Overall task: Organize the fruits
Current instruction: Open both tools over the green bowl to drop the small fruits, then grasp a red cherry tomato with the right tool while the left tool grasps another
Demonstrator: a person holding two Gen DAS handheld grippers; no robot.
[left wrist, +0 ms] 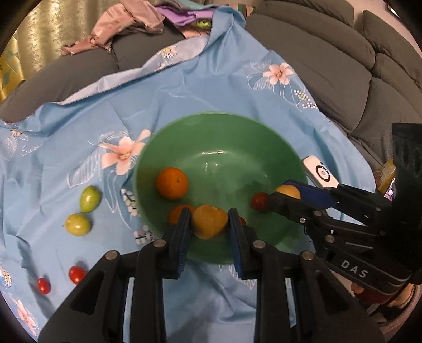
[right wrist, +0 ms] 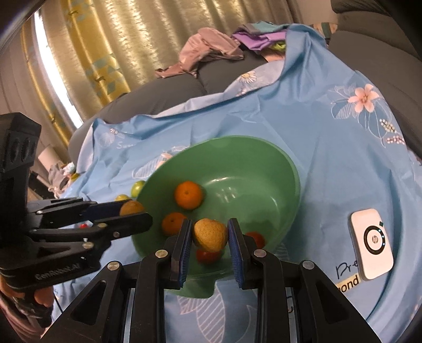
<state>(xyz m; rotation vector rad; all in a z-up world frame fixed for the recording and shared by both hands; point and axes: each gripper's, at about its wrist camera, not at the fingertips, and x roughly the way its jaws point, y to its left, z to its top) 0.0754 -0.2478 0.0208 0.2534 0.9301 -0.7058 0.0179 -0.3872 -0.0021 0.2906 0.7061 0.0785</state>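
Note:
A green bowl (left wrist: 219, 132) sits on a blue flowered cloth (left wrist: 211, 87); it also shows in the right wrist view (right wrist: 237, 147). It holds two oranges (left wrist: 172, 182) (left wrist: 176, 212) and red tomatoes (left wrist: 259, 201). My left gripper (left wrist: 209, 221) is shut on a yellow-orange fruit (left wrist: 209, 221) over the bowl's near side. My right gripper (right wrist: 209, 234) is shut on another yellow fruit (right wrist: 210, 234) over the bowl. Two green fruits (left wrist: 90, 198) (left wrist: 78, 224) and two tomatoes (left wrist: 77, 274) (left wrist: 43, 285) lie on the cloth at the left.
A white HP device (right wrist: 372, 244) lies on the cloth right of the bowl. Crumpled pink and purple clothes (left wrist: 137, 23) lie on the grey sofa (left wrist: 329, 66) behind. Gold curtains (right wrist: 105, 52) hang at the back left.

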